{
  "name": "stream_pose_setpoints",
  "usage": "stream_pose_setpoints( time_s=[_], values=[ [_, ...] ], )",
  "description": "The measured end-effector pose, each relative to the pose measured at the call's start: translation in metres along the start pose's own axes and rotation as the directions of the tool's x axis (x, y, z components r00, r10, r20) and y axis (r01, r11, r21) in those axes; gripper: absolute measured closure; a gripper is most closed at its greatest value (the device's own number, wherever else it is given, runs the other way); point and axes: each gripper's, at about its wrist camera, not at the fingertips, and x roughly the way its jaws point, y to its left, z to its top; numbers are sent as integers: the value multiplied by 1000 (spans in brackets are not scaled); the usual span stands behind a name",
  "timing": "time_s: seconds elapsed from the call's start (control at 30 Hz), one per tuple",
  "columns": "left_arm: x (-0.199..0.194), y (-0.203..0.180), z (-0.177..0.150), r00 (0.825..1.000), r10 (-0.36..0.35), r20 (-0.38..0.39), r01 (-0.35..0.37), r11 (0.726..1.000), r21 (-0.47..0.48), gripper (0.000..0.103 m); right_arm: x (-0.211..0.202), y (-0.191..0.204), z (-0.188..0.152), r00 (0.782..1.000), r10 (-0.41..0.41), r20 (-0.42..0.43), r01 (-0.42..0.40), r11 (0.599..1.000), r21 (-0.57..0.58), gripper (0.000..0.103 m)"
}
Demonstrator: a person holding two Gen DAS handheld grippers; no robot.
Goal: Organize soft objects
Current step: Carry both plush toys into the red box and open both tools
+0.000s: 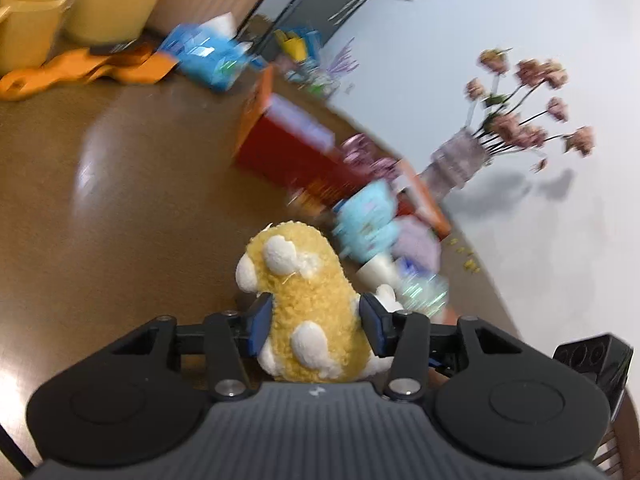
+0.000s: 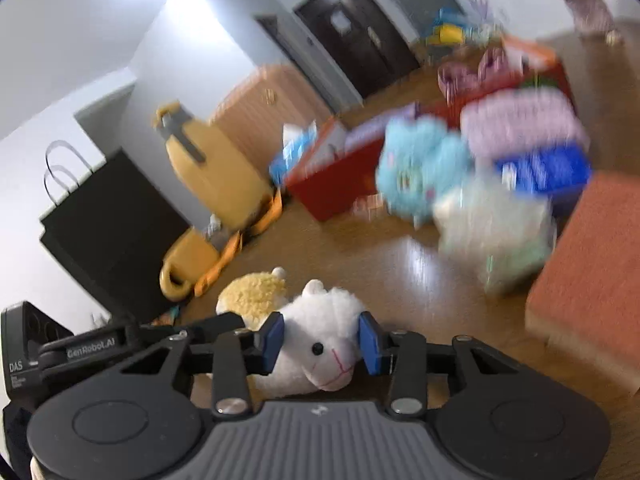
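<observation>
Two plush toys gripped, mid-carry toward the red box.

Left tool (image 1: 316, 316) clenched on the yellow plush (image 1: 304, 300); right tool (image 2: 322, 340) clenched on the white lamb (image 2: 320, 340) — both toys apparently lifted above the counter (image 1: 120, 200), close side by side. Heavy blur on the red box (image 1: 288, 148) and blue plush (image 1: 366, 216). Next, likely: bring each toy over the box — then release without tangling the two tools.

Bright indoor light glares off the brown table (image 1: 92, 184); backgrounds smear with motion blur, edges bending fisheye-style.
</observation>
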Motion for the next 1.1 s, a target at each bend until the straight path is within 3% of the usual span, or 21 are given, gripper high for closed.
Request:
stream_pose_setpoints(
  time_s=[0.17,0.3,0.4,0.47,0.57,0.7,0.87,1.0,1.1],
  values=[
    [15,-55,82,988,-76,131,49,979,198,59,-13,26,68,988,6,157,14,992,-127,64],
    [69,-75,149,991,-70,112,42,971,236,59,11,24,138,980,-55,190,80,989,-124,64],
    [118,-64,178,999,-7,43,-1,981,195,60,51,6,177,983,-111,148,125,988,-94,64],
    [143,-53,185,999,48,18,-50,981,186,60,87,-11,190,985,-144,94,152,985,-84,64],
    [175,-37,178,988,153,-22,-143,960,241,60,134,-30,195,983,-186,-3,185,980,-79,65],
    [179,-15,169,971,231,-61,-203,934,295,58,169,-35,187,972,-216,-98,207,974,-93,66],
    [164,-22,162,968,251,-17,-225,892,393,44,178,-28,180,973,-182,-139,169,980,-103,68],
    [152,-33,161,963,269,18,-252,871,422,44,173,-19,181,973,-188,-133,171,976,-132,67],
    [136,-42,166,962,270,47,-264,867,423,44,142,-5,188,977,-195,-84,180,970,-161,67]
  ],
)
